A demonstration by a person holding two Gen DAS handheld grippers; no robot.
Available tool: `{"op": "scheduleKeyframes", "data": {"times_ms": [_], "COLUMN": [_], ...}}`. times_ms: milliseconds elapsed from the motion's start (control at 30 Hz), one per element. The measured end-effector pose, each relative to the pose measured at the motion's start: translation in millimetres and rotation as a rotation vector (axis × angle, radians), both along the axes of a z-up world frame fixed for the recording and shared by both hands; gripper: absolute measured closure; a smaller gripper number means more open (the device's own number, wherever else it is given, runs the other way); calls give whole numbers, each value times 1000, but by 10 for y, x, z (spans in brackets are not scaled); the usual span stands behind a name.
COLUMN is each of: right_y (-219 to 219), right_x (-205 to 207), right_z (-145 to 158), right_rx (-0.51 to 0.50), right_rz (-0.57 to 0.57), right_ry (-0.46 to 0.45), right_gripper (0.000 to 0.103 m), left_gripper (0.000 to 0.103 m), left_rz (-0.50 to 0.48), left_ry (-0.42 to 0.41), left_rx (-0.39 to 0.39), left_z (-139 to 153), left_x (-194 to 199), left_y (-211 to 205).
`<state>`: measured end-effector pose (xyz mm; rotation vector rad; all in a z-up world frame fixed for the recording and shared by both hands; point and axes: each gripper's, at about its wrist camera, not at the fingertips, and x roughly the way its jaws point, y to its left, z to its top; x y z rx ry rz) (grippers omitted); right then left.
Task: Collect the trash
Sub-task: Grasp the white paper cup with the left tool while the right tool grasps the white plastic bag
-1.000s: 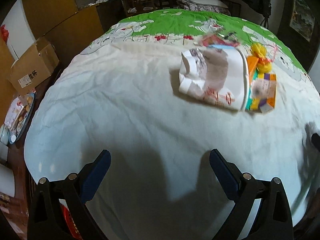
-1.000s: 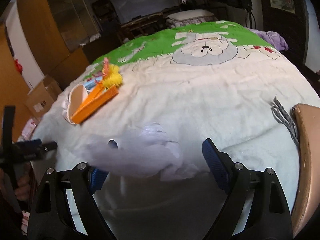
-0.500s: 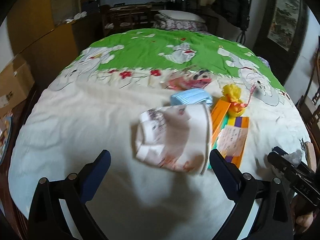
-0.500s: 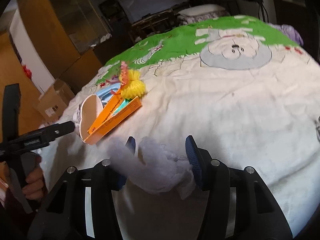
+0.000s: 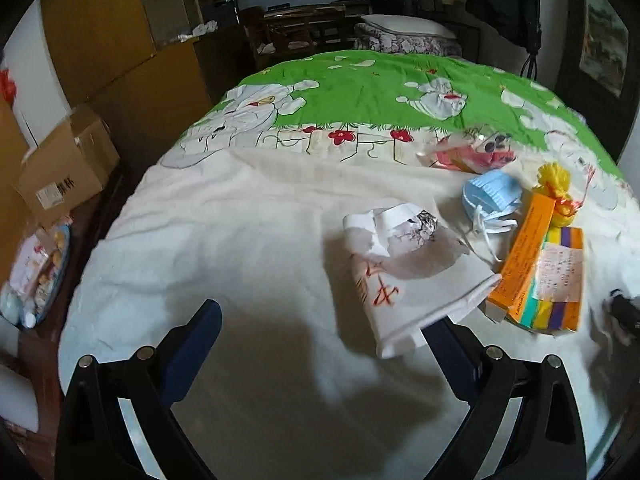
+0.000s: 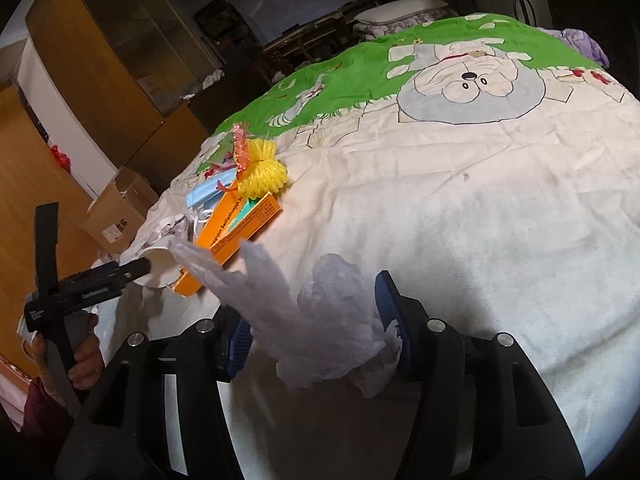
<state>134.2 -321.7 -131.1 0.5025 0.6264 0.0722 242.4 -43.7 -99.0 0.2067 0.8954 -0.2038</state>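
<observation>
The right gripper is clamped on a crumpled pale lilac tissue above the white-and-green cartoon bedsheet, while the left gripper stands wide apart, its right finger under a flattened white paper cup beside an orange cardboard box.

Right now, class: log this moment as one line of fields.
task: collect trash | left gripper: open, at paper bag | right gripper: shut on crumpled tissue | bed: orange box, face mask
</observation>
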Motion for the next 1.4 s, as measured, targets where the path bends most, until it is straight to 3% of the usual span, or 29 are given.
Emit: {"op": "scheduleKeyframes", "data": {"times_ms": [133, 267, 400, 533, 767, 967, 1167, 1400], "right_y": [0, 8, 4, -1, -14, -12, 3, 47], "right_x": [0, 2, 8, 16, 17, 28, 31, 1], "right_z": [1, 5, 3, -3, -10, -10, -5, 29], "right_rx": [1, 3, 6, 15, 24, 23, 12, -20], "right_rz": [0, 6, 10, 13, 18, 20, 19, 12], "right_ry": [-1, -4, -5, -7, -9, -9, -7, -16], "right_gripper": [45, 42, 41, 40, 39, 38, 38, 39], "left_gripper": [6, 6, 6, 6, 6, 15, 16, 16], "left_rz": [-80, -136, -77, -12, 48, 62, 51, 59], "left_ry": [27, 27, 24, 78, 130, 66, -13, -44], "left_rx": [-73, -59, -35, -87, -88, -123, -147, -170], "left_z": [12, -35, -63, -121, -298, -179, 22, 270], "left_x": [-73, -181, -36, 204, 342, 303, 116, -146], "left_y": [-114, -411, -534, -495, -395, -268, -145, 59]}}
